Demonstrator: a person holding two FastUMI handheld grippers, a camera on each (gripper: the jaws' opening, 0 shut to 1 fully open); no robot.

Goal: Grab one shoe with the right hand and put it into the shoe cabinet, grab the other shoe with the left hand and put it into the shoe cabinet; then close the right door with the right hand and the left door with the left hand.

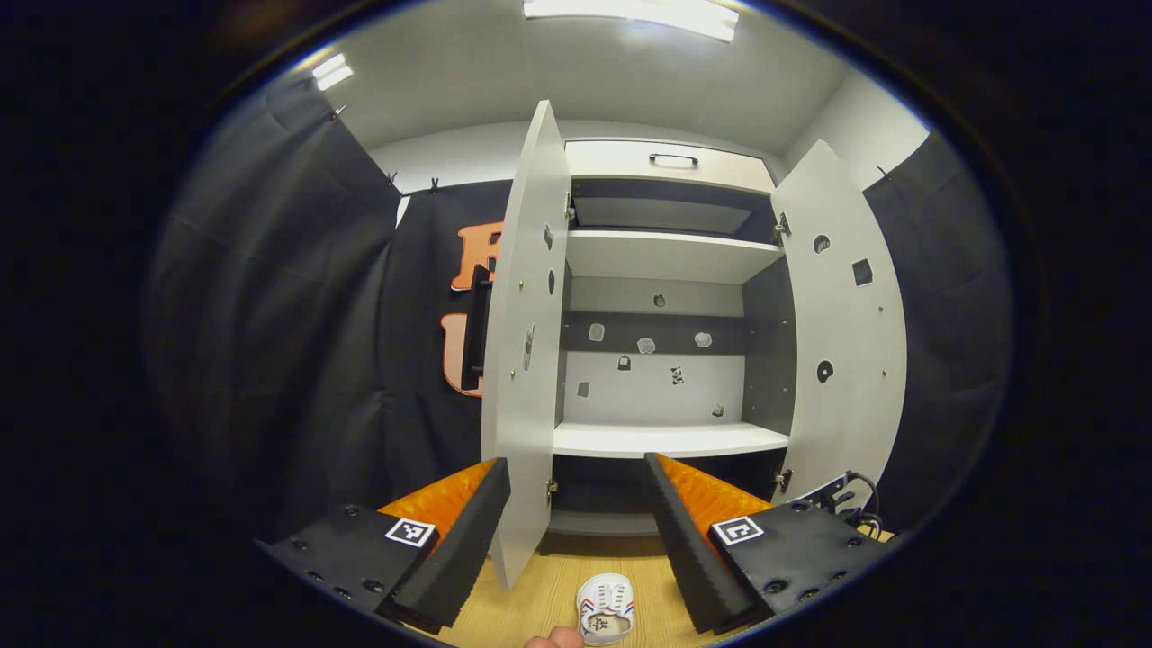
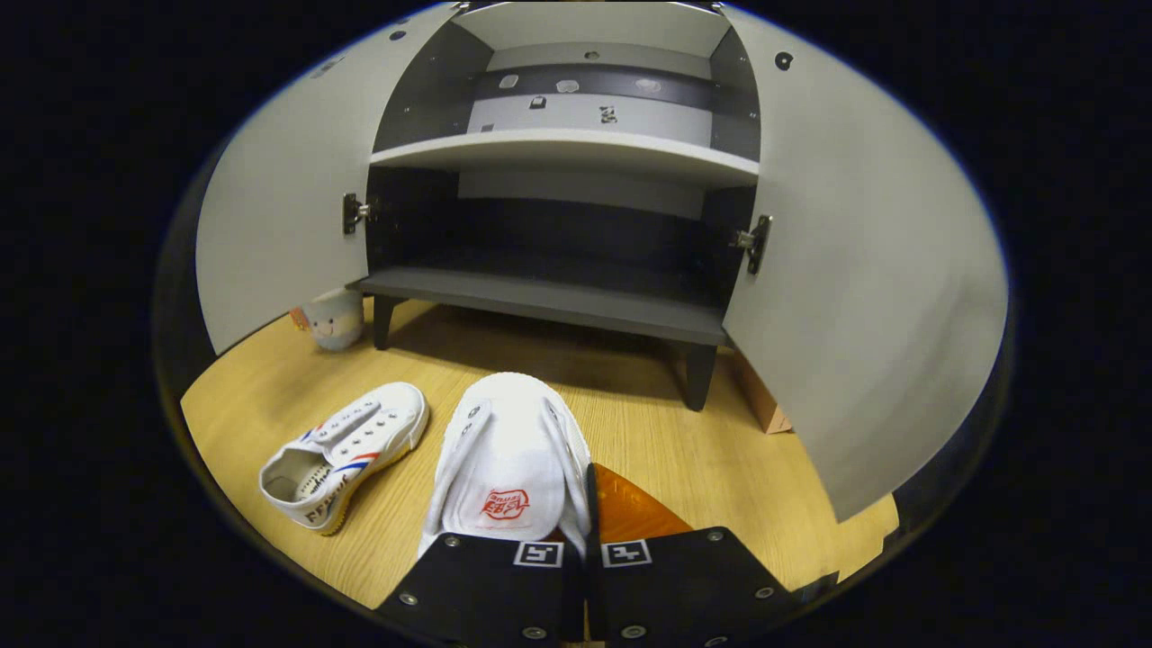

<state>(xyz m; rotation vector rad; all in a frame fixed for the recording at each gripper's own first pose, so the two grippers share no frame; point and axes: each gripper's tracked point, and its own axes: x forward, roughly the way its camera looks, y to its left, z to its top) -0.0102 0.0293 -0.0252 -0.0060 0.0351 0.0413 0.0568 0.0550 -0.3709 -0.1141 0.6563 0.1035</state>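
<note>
Pale wood-grain flooring runs under everything I can see, up to the feet of the cabinet. On my right gripper the fingers are drawn tight together on the tongue side of a white canvas shoe with a red stamp on its insole, toe pointing toward the cabinet; I cannot tell whether its sole touches the floor. Just beside it, toward the left edge of the floor in the right gripper view, the second white canvas shoe with red and blue side stripes lies on the boards, angled, close to the first but apart from it. Ahead of both stands the white shoe cabinet with dark interior panels, both doors swung wide: the left door and the right door frame a dark bottom shelf and a white shelf above it. A small pale round plush toy sits on the floor by the cabinet's front left leg, under the left door.

My left gripper is held higher, fingers spread well apart with nothing between them, facing the open cabinet. Between its fingers, down at the floor's near edge, I see the striped shoe from above, and a fingertip beside it.
</note>
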